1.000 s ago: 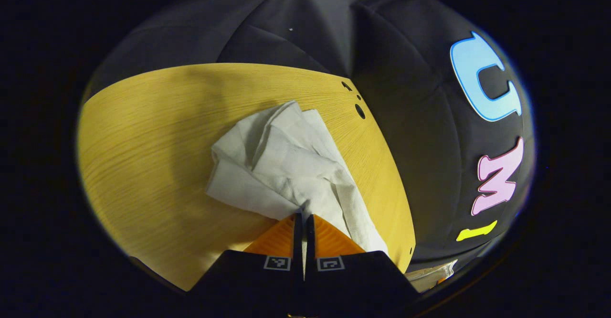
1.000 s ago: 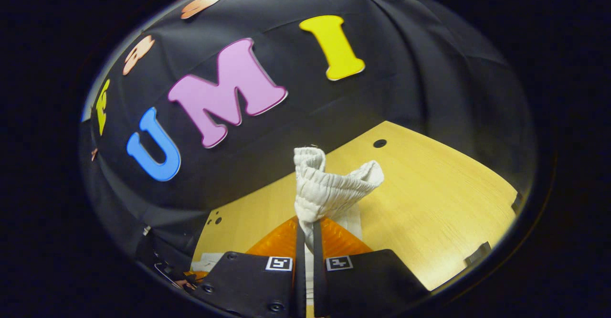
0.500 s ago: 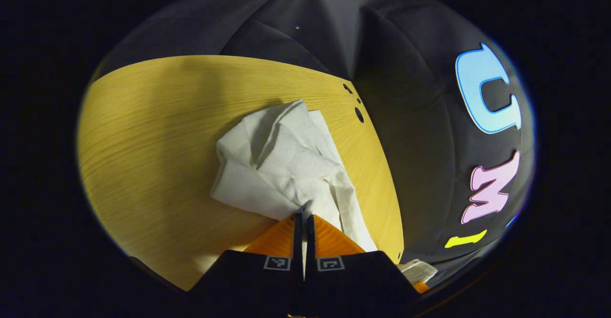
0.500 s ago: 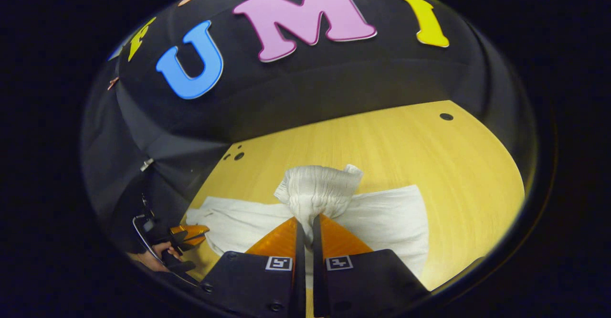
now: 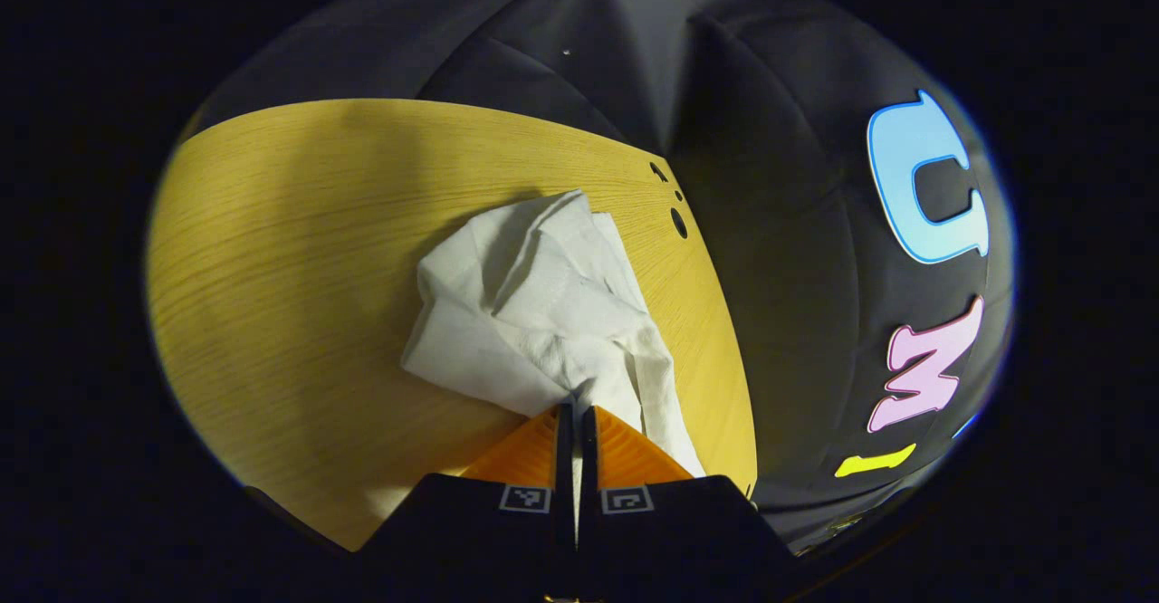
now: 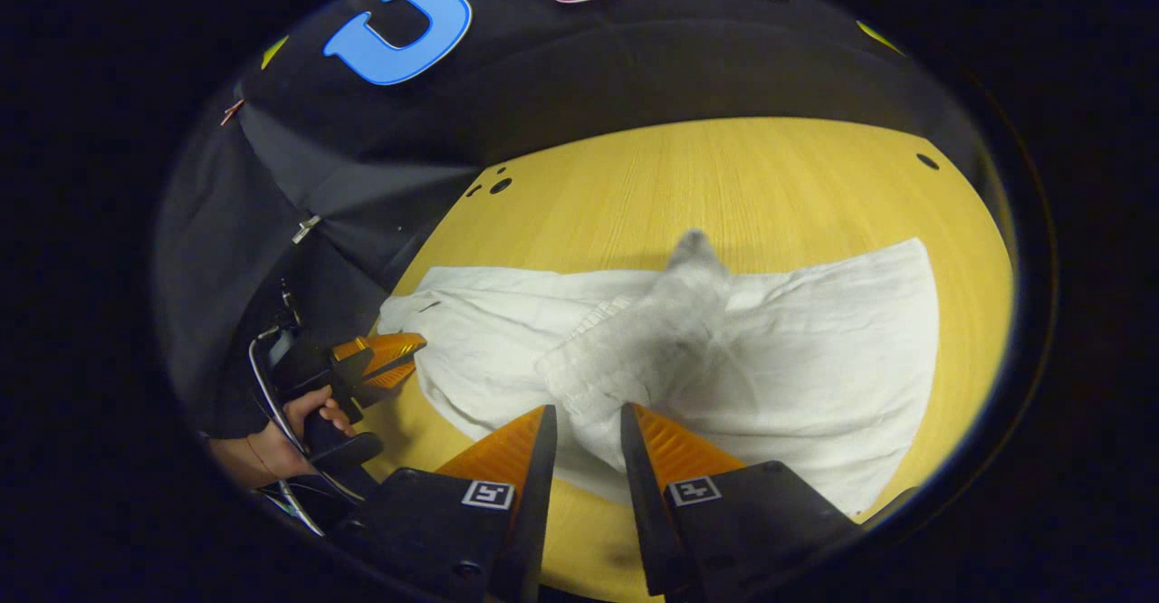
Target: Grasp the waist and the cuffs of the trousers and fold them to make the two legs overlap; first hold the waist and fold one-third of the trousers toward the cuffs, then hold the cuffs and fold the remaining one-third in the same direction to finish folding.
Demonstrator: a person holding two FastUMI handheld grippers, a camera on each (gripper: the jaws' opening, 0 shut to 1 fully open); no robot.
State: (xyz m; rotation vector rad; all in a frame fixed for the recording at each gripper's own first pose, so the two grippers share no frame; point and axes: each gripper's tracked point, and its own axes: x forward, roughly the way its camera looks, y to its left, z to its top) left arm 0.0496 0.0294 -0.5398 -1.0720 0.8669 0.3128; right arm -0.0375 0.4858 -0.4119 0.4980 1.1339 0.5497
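A: How do you reckon the trousers [image 6: 797, 349] will handle?

B: Soft and light, by the look of them. The white cloth creases and bunches wherever it is pinched, so it should follow a pull easily but sag between two holds. It does not look slippery, and nothing about it looks fragile.

A: Where would you take hold?

B: At the gathered waistband [image 6: 634, 349], where the elastic makes a thick ridge that tongs can bite on, and at the hems of the cuffs. A hold on a single loose layer would probably drag only that layer.

A: Where do they lie now?

B: Spread across the counter [image 6: 724, 177], in the right gripper view running from the edge beside the booth wall, near the drilled holes [image 6: 493, 186], toward the opposite edge. The waistband sits blurred above the flat cloth, right in front of the right tongs [image 6: 584, 422].

A: Are those tongs holding it?

B: No. Their fingers stand apart with a clear gap, and the band seems to be free between and just beyond them.

A: And the other pair?

B: The left tongs [image 5: 576, 417] are nearly closed, pinching a crumpled end of the trousers [image 5: 534, 313] close to the counter edge by the wall. In the right gripper view they [image 6: 385, 363] appear at that same end, with a hand [image 6: 272, 440] on the handle.
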